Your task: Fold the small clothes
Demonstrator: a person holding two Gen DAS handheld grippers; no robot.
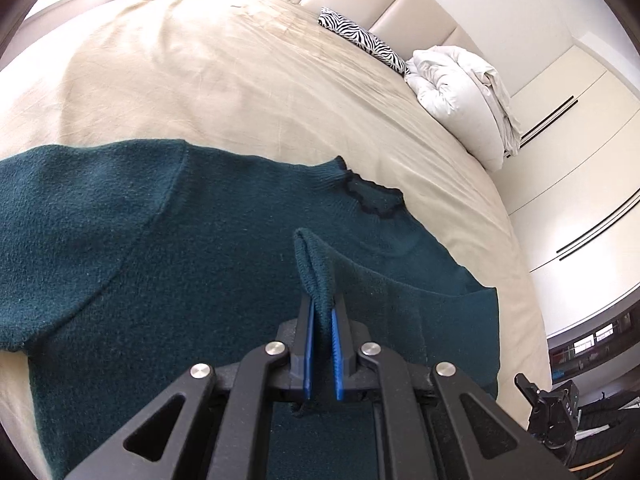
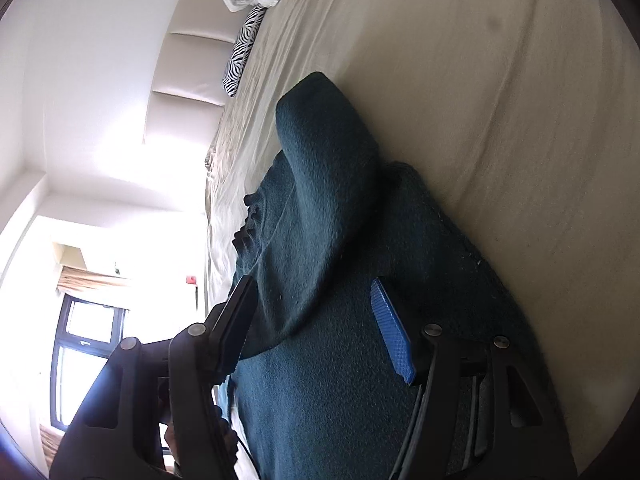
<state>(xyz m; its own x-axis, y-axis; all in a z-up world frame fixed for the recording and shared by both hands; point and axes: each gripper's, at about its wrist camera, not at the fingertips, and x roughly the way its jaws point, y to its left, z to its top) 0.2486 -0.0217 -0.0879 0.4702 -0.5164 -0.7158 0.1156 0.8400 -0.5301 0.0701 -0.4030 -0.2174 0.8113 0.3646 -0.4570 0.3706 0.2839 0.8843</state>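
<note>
Left wrist view, nearest: left gripper (image 1: 321,312), black frame with blue ribbed pads, jaws drawn nearly together and pinching a ribbed cuff edge of the dark teal knitted sweater (image 1: 160,248). The cuff stands up as a narrow loop between the pads; the sleeve fabric trails off to the right of the fingers and lies over the sweater body.

Right wrist view, nearest: right gripper (image 2: 312,312), same build, jaws about half spread. One blue pad is visible on the right finger (image 2: 390,330); the left finger shows only its dark back. Nothing is pinched; the sweater (image 2: 320,360) lies under and between the fingers, and a folded sleeve (image 2: 320,160) runs ahead of them across the body. Whether the fingertips touch the knit cannot be told.

Middle: the sweater lies spread flat on the beige bed sheet (image 1: 200,80), near the bed's edge. Its frilled dark-trimmed collar (image 1: 372,196) points toward the head of the bed.

Far: a zebra-striped black-and-white cushion (image 1: 360,38) lies at the cream padded headboard (image 1: 380,0), and a bundled white duvet (image 1: 460,88) sits just beside it. Pale wardrobe doors (image 1: 580,128) stand beyond the bed's side. In the right wrist view a dark-framed window (image 2: 88,352) shows in the distance.
</note>
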